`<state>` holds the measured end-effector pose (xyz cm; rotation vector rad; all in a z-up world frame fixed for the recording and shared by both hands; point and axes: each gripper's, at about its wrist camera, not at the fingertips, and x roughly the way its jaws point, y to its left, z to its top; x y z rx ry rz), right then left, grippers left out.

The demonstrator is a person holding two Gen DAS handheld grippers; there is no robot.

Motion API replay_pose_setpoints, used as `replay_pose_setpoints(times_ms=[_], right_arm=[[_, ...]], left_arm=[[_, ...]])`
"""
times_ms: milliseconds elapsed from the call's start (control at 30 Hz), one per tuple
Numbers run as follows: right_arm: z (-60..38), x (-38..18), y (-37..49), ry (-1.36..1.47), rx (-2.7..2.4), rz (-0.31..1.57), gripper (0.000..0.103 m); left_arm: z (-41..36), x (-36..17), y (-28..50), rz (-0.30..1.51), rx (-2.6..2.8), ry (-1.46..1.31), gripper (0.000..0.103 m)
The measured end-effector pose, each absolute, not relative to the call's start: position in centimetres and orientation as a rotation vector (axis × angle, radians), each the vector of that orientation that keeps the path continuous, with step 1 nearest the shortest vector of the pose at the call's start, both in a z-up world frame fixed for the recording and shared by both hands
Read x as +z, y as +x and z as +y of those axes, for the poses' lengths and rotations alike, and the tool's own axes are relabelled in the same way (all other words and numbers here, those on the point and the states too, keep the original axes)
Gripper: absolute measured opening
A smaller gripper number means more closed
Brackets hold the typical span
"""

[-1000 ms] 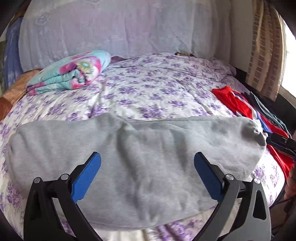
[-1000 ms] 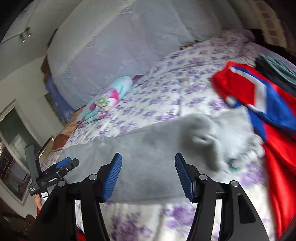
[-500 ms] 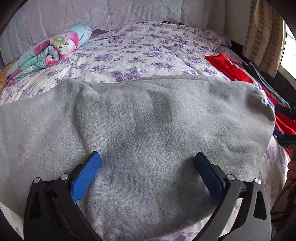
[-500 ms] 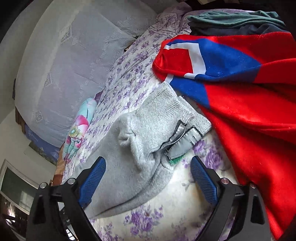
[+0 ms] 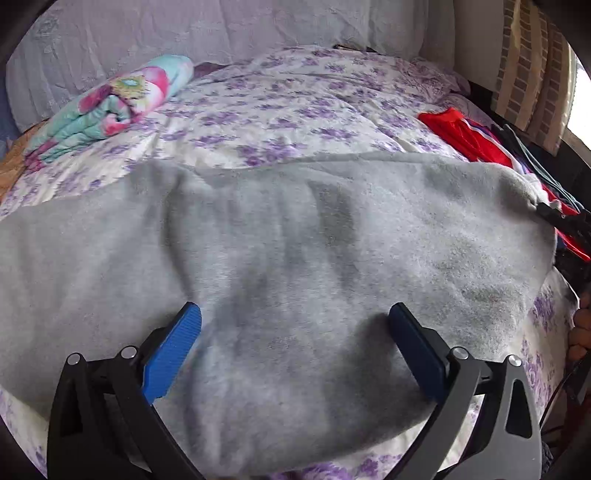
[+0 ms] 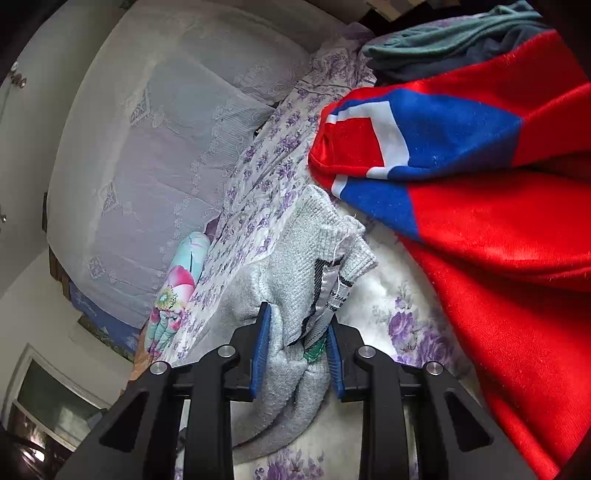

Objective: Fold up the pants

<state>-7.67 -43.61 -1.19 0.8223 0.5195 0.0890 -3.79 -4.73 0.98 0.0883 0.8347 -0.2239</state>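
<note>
Grey sweatpants (image 5: 280, 258) lie spread across the flowered bedspread (image 5: 295, 110). My left gripper (image 5: 293, 325) hovers just over their near middle, its blue fingers (image 5: 173, 347) wide apart and open, only flat cloth between them. In the right wrist view the ribbed waistband end of the pants (image 6: 317, 258), with its inner label showing, is bunched between the blue pads of my right gripper (image 6: 297, 328). Those jaws are closing and the pads press on the cloth from both sides.
A red, blue and white garment (image 6: 480, 184) lies right beside the waistband, with dark and green clothes (image 6: 443, 40) behind it. A rolled colourful blanket (image 5: 110, 107) sits at the far left by the padded headboard (image 5: 221, 29). A curtain (image 5: 532, 66) hangs at the right.
My right gripper went from wide open around the waistband to closed on it. The left gripper sank closer to the pants and stayed open.
</note>
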Motion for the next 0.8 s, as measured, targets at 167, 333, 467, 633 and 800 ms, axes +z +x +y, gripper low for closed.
replay_pose_setpoints(times_ms=[167,333,467,633,800], right_arm=[[-39.1,4.7,-8.1,0.556,0.118,0.407,0.024],[-29.5,9.8,-7.5,0.229,0.228,0.315,0.023],[-20.5,10.3,-6.2,0.014,0.346,0.353,0.017],[-13.6,6.9,-4.8,-0.135,0.431,0.479,0.017],[-11.9,5.7,-4.9,-0.185,0.414,0.523,0.017]], left_arm=[[2.5,4.4,-7.8,0.675,-0.036,0.078,0.099],[12.6,5.1,-10.5,0.64,0.178,-0.097,0.099],[18.7,3.2,-12.3,0.663,0.221,-0.299,0.099],[19.6,0.6,-14.2,0.667,0.213,-0.279,0.099],[17.4,-0.1,-13.9,0.665,0.296,-0.096,0.099]])
